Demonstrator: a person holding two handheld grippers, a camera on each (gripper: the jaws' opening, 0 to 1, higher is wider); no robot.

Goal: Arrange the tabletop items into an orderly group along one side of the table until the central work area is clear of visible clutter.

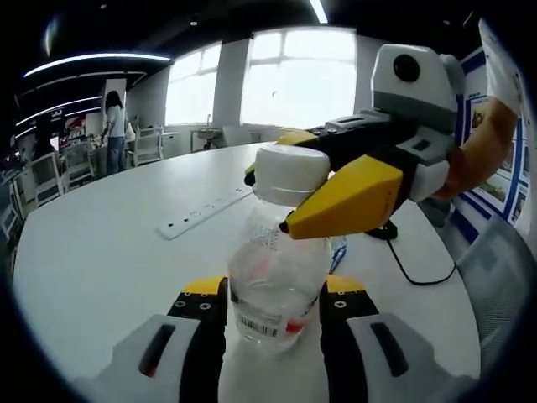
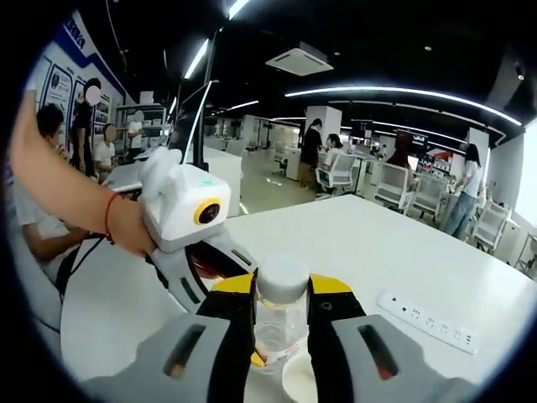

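Both claws are on the same clear plastic bottle with a white screw cap and a barcode label (image 1: 277,285), which stands upright on the round white table (image 1: 101,243). From the left gripper view, the left gripper (image 1: 274,304) rises with its two yellow-and-black jaws closed against the bottle's lower body, one on each side, just above the barcode. The right gripper (image 1: 268,197) reaches in from the right side of that view, its yellow jaws clenched at the neck just under the cap, with a bare forearm (image 1: 487,147) behind its white housing. Beyond the bottle a long white power strip (image 1: 205,211) lies flat on the table, well apart from it, and a black cable (image 1: 419,269) loops toward the table's right edge. A small blue thing pokes out behind the bottle; I cannot tell what it is. Far back, a person stands near white chairs under bright windows.

From the right gripper view, the right gripper (image 2: 281,312) grips the bottle (image 2: 279,323) just below the white cap. This side shows the left gripper's white housing from in front, held by a hand (image 2: 126,225) wearing a red string bracelet (image 2: 107,215), and its jaws run down behind the bottle, so their grip is hidden here. The power strip (image 2: 428,321) sits off to the right. Behind the table stretches an open office with people standing and seated.
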